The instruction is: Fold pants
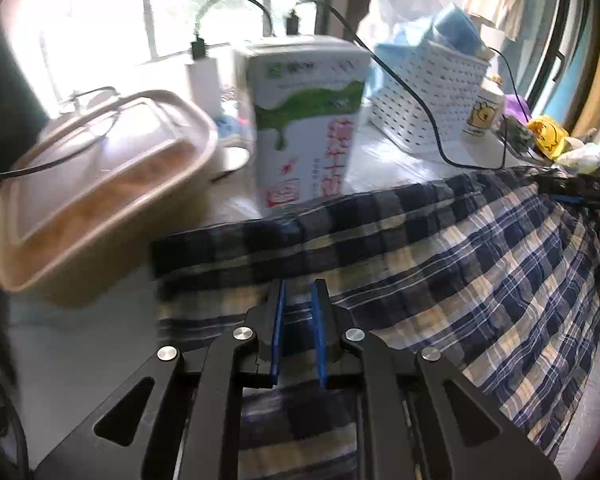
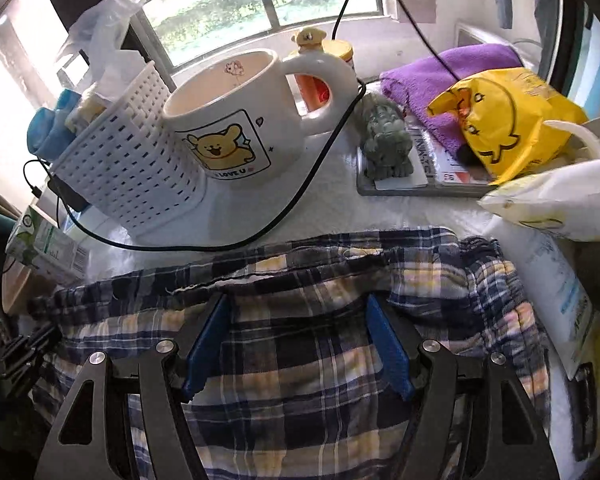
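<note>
Both tools have black metal linkages, silver pivot bolts and flat blue pads; the left tool (image 1: 299, 292) has its jaws drawn almost together, and whether any cloth is pinched between them cannot be told, since the fabric seen in the narrow gap may lie underneath. The right tool (image 2: 298, 312) stands open, its pads well apart above the cloth with nothing pressed between them. Under both lies the pair of soft, crinkled pants in navy, cream and white plaid cotton (image 2: 300, 360), spread on the white-covered bench (image 2: 332, 208), long axis running side to side across both views, a gathered hem or waistband edge along the far side. Their near portion is cut off by the frame bottom and hidden by the tool arms. Beyond the far edge in the right view stand a glossy white ceramic mug with a yellow bear print (image 2: 236, 120) and a perforated white plastic basket (image 2: 136, 168). The left view shows a blurred green-and-white milk carton (image 1: 306, 128) and a tan lidded plastic container (image 1: 100, 192), just beside the pants.
</note>
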